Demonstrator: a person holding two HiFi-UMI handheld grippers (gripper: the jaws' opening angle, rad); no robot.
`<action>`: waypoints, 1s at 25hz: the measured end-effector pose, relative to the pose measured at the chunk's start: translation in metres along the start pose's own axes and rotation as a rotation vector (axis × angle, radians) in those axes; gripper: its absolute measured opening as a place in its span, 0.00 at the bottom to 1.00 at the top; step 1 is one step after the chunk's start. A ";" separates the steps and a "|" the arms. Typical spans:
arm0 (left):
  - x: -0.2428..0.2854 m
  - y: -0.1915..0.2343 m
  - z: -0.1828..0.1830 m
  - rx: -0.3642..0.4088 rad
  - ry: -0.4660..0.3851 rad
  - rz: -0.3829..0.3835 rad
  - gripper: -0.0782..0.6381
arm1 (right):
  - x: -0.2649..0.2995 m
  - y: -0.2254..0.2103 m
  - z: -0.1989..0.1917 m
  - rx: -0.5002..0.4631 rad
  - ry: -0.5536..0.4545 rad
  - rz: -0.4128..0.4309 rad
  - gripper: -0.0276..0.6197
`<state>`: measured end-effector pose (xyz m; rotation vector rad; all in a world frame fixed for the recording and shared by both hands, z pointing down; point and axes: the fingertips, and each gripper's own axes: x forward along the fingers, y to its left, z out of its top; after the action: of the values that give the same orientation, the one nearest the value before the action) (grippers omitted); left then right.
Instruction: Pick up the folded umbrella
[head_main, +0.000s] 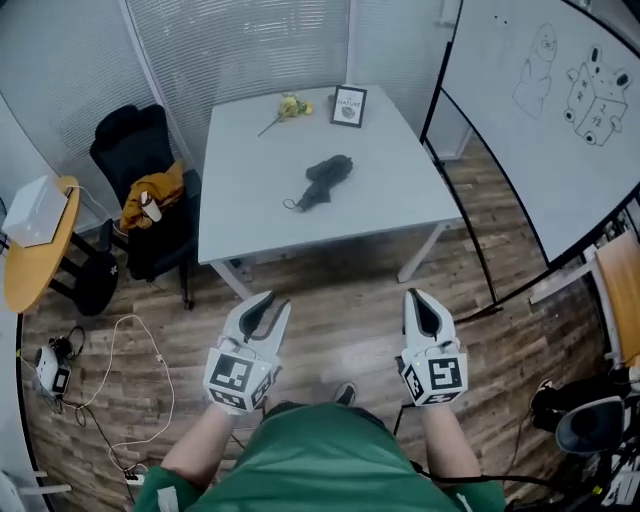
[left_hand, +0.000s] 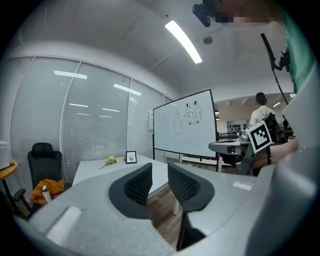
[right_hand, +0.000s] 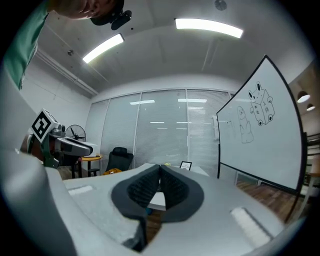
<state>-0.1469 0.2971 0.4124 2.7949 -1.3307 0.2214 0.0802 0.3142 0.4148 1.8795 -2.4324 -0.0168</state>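
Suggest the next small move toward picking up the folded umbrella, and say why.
Probably step forward and bring the left gripper toward the folded umbrella. It lies untouched in the middle of the table, both grippers hang short of its near edge, and the left gripper's jaws stand apart and empty, while the right gripper is shut.

The left gripper (left_hand: 160, 172) has its jaws a little apart, with nothing between them. Behind them is a white table (left_hand: 97, 169) with a yellow flower (left_hand: 111, 160) and a small frame (left_hand: 131, 157) on it. A whiteboard (left_hand: 185, 127) stands on the right and a black chair (left_hand: 42, 156) on the left.
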 end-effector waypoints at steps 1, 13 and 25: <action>0.008 -0.007 0.003 0.005 -0.002 0.004 0.26 | 0.002 -0.010 -0.002 0.002 0.003 0.006 0.05; 0.061 -0.031 0.011 0.090 0.008 0.052 0.12 | 0.029 -0.066 -0.026 0.047 0.056 0.055 0.05; 0.149 0.009 -0.004 0.040 0.028 -0.033 0.13 | 0.080 -0.096 -0.035 0.033 0.111 -0.011 0.05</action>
<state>-0.0613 0.1769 0.4377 2.8327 -1.2874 0.2884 0.1551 0.2133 0.4482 1.8537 -2.3643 0.1242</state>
